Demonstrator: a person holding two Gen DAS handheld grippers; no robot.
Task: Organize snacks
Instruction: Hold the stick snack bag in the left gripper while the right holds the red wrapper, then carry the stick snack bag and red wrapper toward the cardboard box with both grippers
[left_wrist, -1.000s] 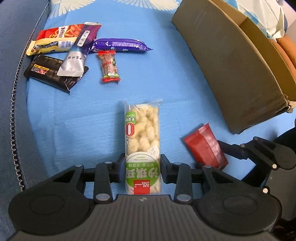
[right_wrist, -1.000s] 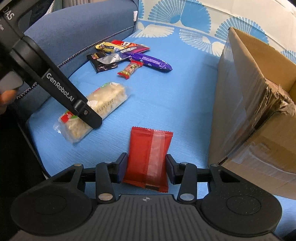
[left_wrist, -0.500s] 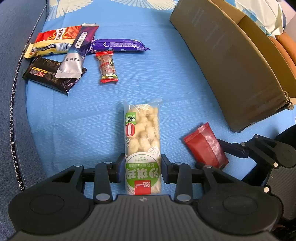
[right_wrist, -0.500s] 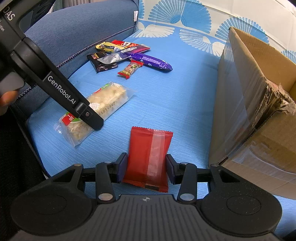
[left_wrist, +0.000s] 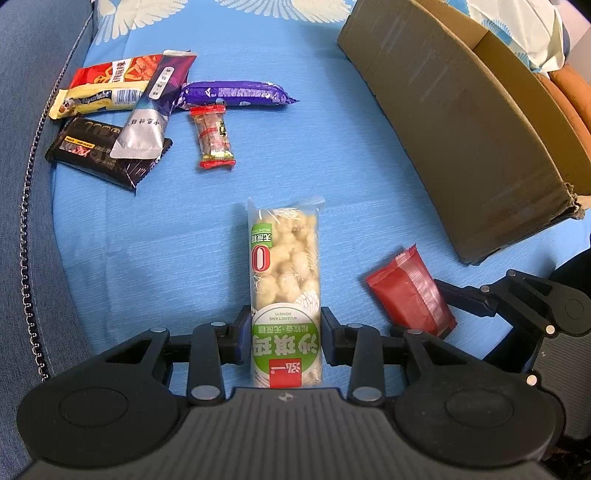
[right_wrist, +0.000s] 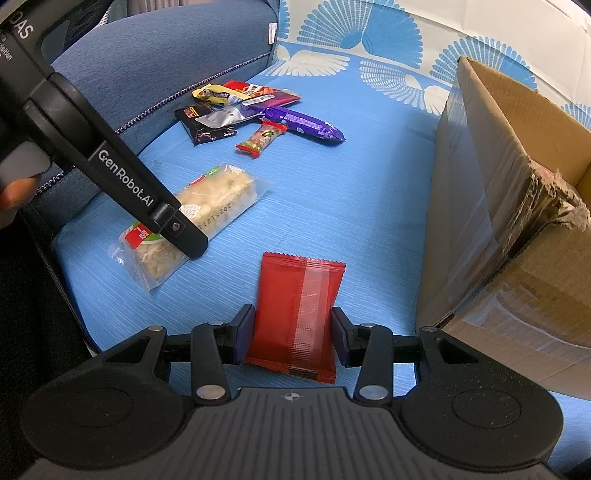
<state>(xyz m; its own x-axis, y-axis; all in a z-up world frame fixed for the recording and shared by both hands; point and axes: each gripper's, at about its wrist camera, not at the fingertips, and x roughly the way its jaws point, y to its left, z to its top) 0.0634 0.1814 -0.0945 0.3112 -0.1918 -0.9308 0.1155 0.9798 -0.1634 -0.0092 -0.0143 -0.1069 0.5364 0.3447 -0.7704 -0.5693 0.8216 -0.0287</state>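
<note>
Left tongs (left_wrist: 282, 334) clamp the near end of the light, crumbly puffed-rice bar (left_wrist: 284, 280); right tongs (right_wrist: 291, 334) seemingly pinch the slippery red packet (right_wrist: 297, 314), both on the blue bed (left_wrist: 332, 155).

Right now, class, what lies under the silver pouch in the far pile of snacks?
The silver pouch rests across a black bar and overlaps a yellow-and-red packet. The parts of both beneath it are covered, so anything else underneath cannot be seen.
</note>
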